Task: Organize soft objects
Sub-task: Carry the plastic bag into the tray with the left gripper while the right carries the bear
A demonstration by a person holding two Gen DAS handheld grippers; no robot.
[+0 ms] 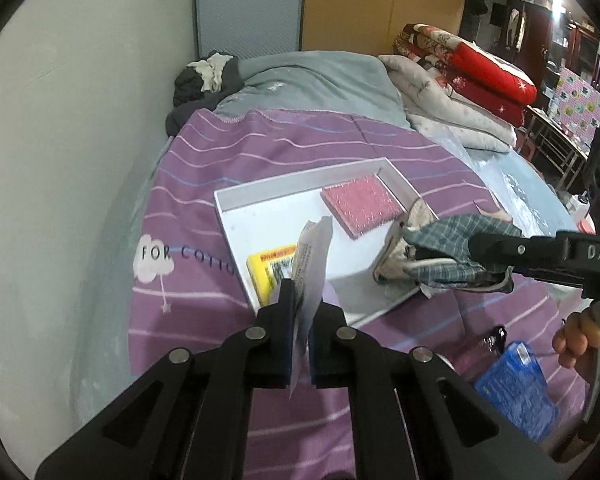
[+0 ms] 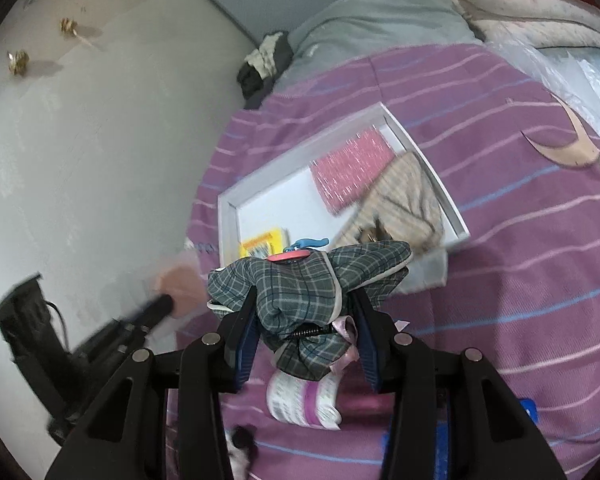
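Note:
A white tray (image 1: 236,216) lies on the purple striped bed. In it are a pink sponge pad (image 1: 363,205), a yellow packet (image 1: 266,270) and a beige checked cloth (image 1: 396,252). My left gripper (image 1: 300,312) is shut on a thin clear plastic packet (image 1: 312,256), held upright over the tray's near edge. My right gripper (image 2: 306,322) is shut on a grey-green plaid cloth pouch (image 2: 300,288), held above the bed just short of the tray (image 2: 228,216). In the left wrist view that pouch (image 1: 448,252) hangs over the tray's right end.
A blue packet (image 1: 516,388) and a small metal clip (image 1: 494,340) lie on the bed near my right hand. A rolled printed packet (image 2: 304,400) lies under the right gripper. Folded quilts (image 1: 460,80) and a grey pillow (image 1: 312,80) sit at the bed's head. A wall runs along the left.

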